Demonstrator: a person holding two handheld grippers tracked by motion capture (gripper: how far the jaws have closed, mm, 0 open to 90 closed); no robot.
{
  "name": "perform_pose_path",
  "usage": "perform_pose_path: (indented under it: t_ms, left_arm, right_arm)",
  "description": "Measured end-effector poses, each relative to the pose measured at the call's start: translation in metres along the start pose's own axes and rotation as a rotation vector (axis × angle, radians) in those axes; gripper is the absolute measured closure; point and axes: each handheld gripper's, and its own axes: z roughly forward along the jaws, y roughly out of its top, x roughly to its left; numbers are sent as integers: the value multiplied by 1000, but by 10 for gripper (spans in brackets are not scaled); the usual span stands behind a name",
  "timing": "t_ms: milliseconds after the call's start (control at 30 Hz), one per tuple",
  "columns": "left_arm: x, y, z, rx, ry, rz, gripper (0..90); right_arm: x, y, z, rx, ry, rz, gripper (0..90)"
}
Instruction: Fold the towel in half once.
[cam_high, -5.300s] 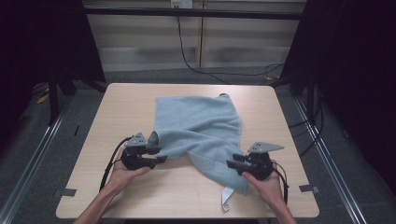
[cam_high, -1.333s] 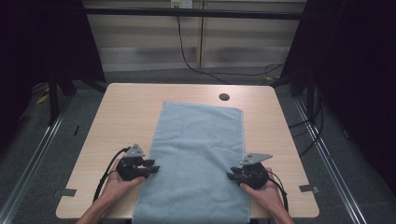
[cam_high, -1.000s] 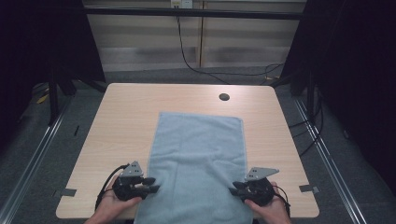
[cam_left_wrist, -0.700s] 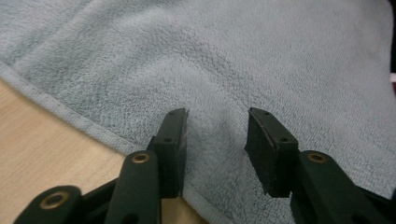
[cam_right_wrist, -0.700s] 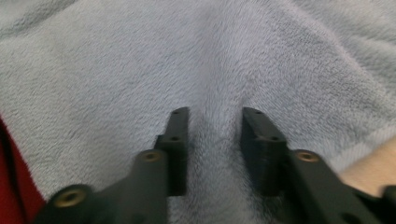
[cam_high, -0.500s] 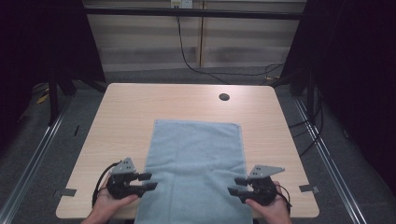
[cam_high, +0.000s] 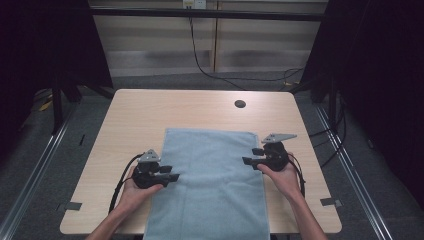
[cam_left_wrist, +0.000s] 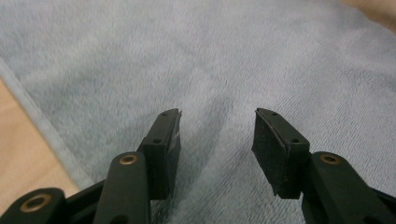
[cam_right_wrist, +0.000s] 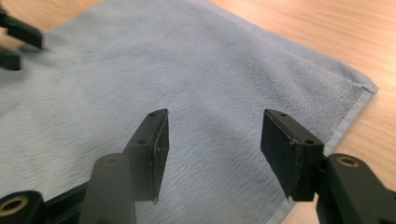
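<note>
Towel (cam_high: 212, 185), pale blue-grey, soft short-pile fleece with a brushed nap, lies spread flat on the counter (cam_high: 140, 115), a light wood-grain laminate top with rounded corners. Cloth is a long rectangle, far edge straight across mid-counter, near end draped over the counter's front edge. A narrow stitched hem runs round the border, and the right gripper view shows one squared corner with the hem folded over. Faint creases show in the pile in the left gripper view. Small dark round hole (cam_high: 240, 104) sits in the counter beyond the towel, well apart from it. Left gripper (cam_high: 171, 176) is held low at the towel's left edge, jaws pointing inward over the cloth; left hand (cam_high: 136, 192) wraps the body from behind, forearm coming up from the bottom. Right gripper (cam_high: 248, 161) sits at the towel's right edge, a bit farther up than the left, pointing inward, right hand (cam_high: 282, 176) cupped under it, grey three-cornered plate on top. Both sets of jaws stand apart and have just been opening, flat black pads clear, nothing between them; they look to hover just above the pile, though contact is hard to tell. Black cables trail back from both grippers.
</note>
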Motion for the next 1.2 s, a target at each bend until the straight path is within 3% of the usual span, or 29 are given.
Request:
perform_pose_path:
  t_ms: [100, 200, 267, 367, 600, 733, 800, 867, 900, 933, 967, 1000, 1067, 1200]
  left_arm:
    - [0, -4, 0, -3, -1, 9, 508]
    - [-1, -5, 1, -11, 4, 17, 500]
    - [-2, -5, 0, -8, 10, 24, 495]
    - [-1, -6, 0, -12, -2, 16, 494]
    - [3, 1, 1, 19, -21, 0, 507]
    - [12, 9, -3, -14, 3, -19, 491]
    - [20, 14, -7, -64, 23, -33, 488]
    - [31, 20, -7, -65, 33, -62, 472]
    - [36, 22, -7, -91, 61, -63, 469]
    - [42, 24, -6, -99, 61, -74, 469]
    - [48, 27, -3, -90, 68, -87, 463]
    - [52, 29, 1, -98, 107, -91, 455]
    - [62, 31, 14, -64, 117, -113, 435]
    - [69, 36, 28, -64, 122, -113, 404]
  right_arm:
    - [-10, 5, 12, 10, -4, 5, 421]
    - [-23, 8, 27, 37, 4, 45, 394]
    - [-29, 10, 36, 85, -26, 22, 382]
    - [-38, 15, 39, 69, -46, 42, 381]
    - [-61, 19, 52, 86, -157, 48, 400]
    - [-58, 14, 63, 81, -188, 25, 419]
    - [-53, 13, 64, 74, -194, 11, 539]
    - [-47, 12, 65, 58, -179, -8, 701]
    - [-42, 11, 65, 58, -174, -28, 753]
    - [-38, 11, 64, 64, -162, -36, 787]
    - [-36, 10, 64, 62, -152, -43, 802]
    - [-34, 10, 64, 67, -145, -42, 814]
    - [-32, 10, 63, 68, -133, -38, 833]
    - [-27, 6, 62, 54, -96, -35, 837]
